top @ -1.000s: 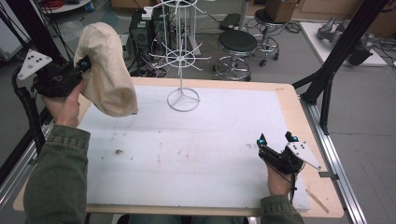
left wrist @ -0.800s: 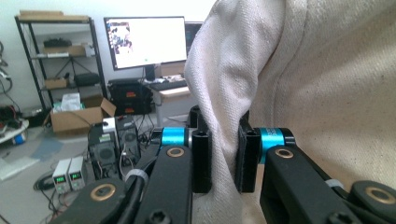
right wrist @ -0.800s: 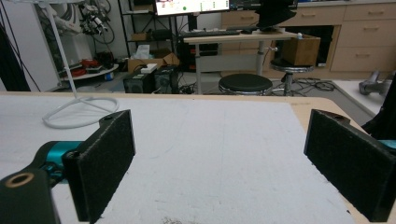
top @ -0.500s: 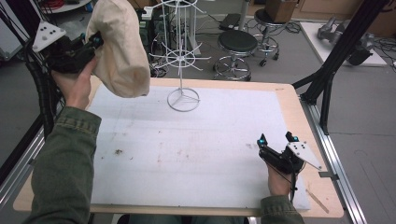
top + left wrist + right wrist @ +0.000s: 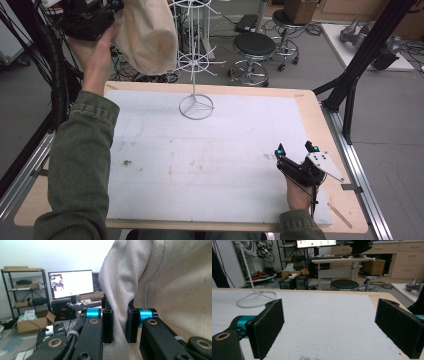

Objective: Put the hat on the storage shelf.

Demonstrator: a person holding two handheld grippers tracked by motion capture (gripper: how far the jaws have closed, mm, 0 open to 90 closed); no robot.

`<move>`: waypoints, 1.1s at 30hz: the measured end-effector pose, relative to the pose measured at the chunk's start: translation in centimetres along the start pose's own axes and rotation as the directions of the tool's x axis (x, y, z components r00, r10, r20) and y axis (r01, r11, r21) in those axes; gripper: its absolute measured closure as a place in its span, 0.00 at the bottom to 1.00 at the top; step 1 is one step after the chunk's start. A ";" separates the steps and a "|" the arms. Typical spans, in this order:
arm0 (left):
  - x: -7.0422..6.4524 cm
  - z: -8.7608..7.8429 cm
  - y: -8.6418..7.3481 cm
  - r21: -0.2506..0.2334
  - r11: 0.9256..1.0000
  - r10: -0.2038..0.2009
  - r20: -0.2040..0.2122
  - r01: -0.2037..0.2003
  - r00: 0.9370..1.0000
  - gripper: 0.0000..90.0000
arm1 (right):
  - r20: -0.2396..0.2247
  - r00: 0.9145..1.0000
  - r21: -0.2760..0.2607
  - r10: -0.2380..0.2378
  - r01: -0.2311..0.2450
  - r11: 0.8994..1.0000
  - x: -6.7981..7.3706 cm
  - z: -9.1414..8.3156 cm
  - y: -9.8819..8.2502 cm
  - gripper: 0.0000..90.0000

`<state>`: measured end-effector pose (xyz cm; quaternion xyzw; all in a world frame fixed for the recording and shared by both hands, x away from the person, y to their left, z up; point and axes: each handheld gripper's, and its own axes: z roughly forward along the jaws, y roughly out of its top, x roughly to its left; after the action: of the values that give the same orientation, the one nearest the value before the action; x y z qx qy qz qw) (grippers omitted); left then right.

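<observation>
A cream cloth cap [image 5: 147,35] hangs in the air at the top left of the high view, just left of a white wire stand [image 5: 196,65]. My left gripper [image 5: 107,12] is shut on the cap's edge. In the left gripper view the two black jaws pinch a fold of the cream cloth [image 5: 120,322], and the rest of the cap [image 5: 180,282] covers the right side. My right gripper [image 5: 296,148] rests on the table near its front right corner. Its jaws stand wide open with nothing between them, as the right gripper view [image 5: 329,332] shows.
The stand's ring base [image 5: 196,107] sits at the back middle of the white table mat [image 5: 210,155]. Black frame struts [image 5: 360,60] rise at the right, cables [image 5: 55,80] at the left. Stools [image 5: 252,50] stand behind the table.
My left gripper has lifted the cap up and to the right, toward the top of the wire stand. The right gripper has stayed put.
</observation>
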<state>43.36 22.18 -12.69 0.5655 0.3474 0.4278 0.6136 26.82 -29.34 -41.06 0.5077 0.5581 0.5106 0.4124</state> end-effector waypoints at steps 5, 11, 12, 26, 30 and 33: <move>-0.7 1.6 0.2 0.019 1.000 0.010 -0.006 -0.009 1.000 0.89 | -0.004 1.000 0.000 0.005 -0.005 1.000 0.0 -0.1 0.0 0.09; -0.9 3.8 -0.6 0.051 0.999 -0.014 -0.003 0.014 1.000 0.88 | -0.016 1.000 0.004 0.007 -0.007 1.000 0.0 -0.1 0.0 0.09; -0.9 4.2 -0.9 0.061 0.998 -0.018 -0.008 0.019 1.000 0.88 | -0.016 1.000 0.002 0.004 -0.004 1.000 0.0 -0.1 -0.1 0.09; -1.2 6.5 -5.0 0.144 0.990 -0.007 0.017 0.004 1.000 0.88 | -0.016 1.000 0.006 0.005 -0.005 1.000 -0.1 -0.1 0.0 0.09; -1.0 6.1 -5.5 0.146 0.989 0.008 0.013 -0.010 1.000 0.87 | -0.016 1.000 0.002 0.005 -0.005 1.000 0.0 -0.1 0.0 0.09; -0.8 5.8 -5.8 0.147 0.989 0.016 0.019 -0.019 1.000 0.84 | -0.014 1.000 0.000 0.002 -0.002 1.000 0.0 -0.1 0.0 0.09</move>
<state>49.06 19.22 -17.77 0.6161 0.3678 0.4013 0.5694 26.74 -29.30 -41.06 0.5047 0.5602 0.5146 0.4081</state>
